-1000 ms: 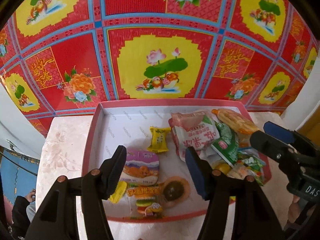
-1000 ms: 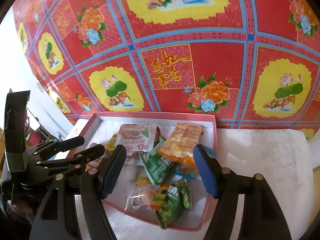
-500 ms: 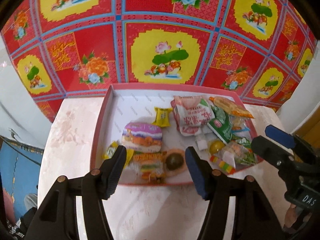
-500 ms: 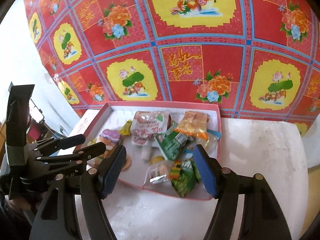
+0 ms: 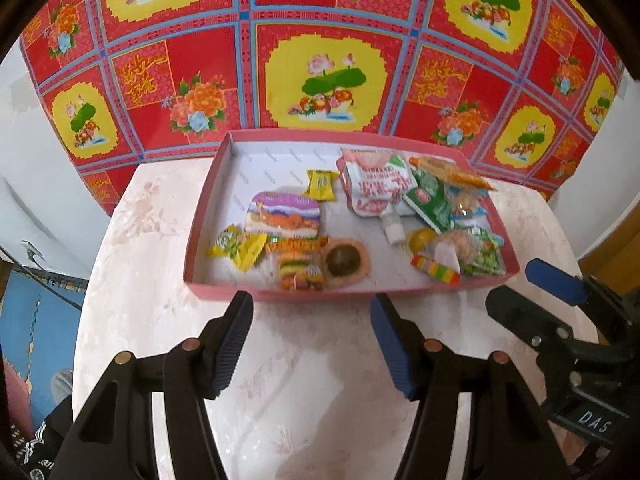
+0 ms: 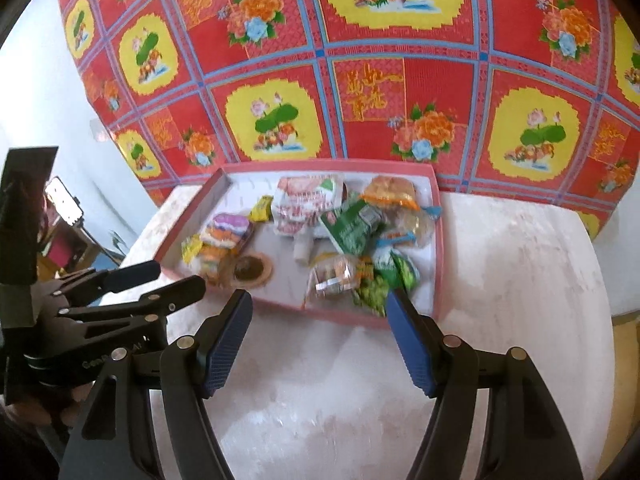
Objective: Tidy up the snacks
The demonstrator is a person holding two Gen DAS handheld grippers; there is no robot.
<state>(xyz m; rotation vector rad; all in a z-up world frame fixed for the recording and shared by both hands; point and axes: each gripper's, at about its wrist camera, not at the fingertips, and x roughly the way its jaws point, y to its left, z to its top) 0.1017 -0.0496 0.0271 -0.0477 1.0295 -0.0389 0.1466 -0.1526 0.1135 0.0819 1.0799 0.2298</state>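
Shallow pink cardboard tray (image 5: 224, 280) w/ white lining sits on pale marbled surface (image 5: 312, 380), back edge against a red/yellow floral cloth (image 5: 328, 80) w/ blue grid lines. Snacks all lie inside the tray: at its left-centre a flat rounded-rectangle pack w/ purple top (image 5: 286, 214), a small yellow crinkly wrapper (image 5: 320, 184) just behind it, yellow-green foil sachets (image 5: 236, 246) at its left front, a round brown disc in clear wrap (image 5: 344, 262) near the front wall, beside a striped orange/green pack (image 5: 298, 266). Right half of the tray holds a loose heap: white-pink spouted pouch (image 5: 376, 190), glossy green packet (image 5: 430, 200), orange-topped clear bag (image 5: 448, 172), rainbow-striped candy stick (image 5: 436, 270). Left gripper (image 5: 312, 344) hangs over bare surface in front of the tray, jaws spread wide, blue ribbed pads gripping nothing. Right gripper (image 6: 320, 340) also in front of the tray, toward its right front corner, jaws apart & empty
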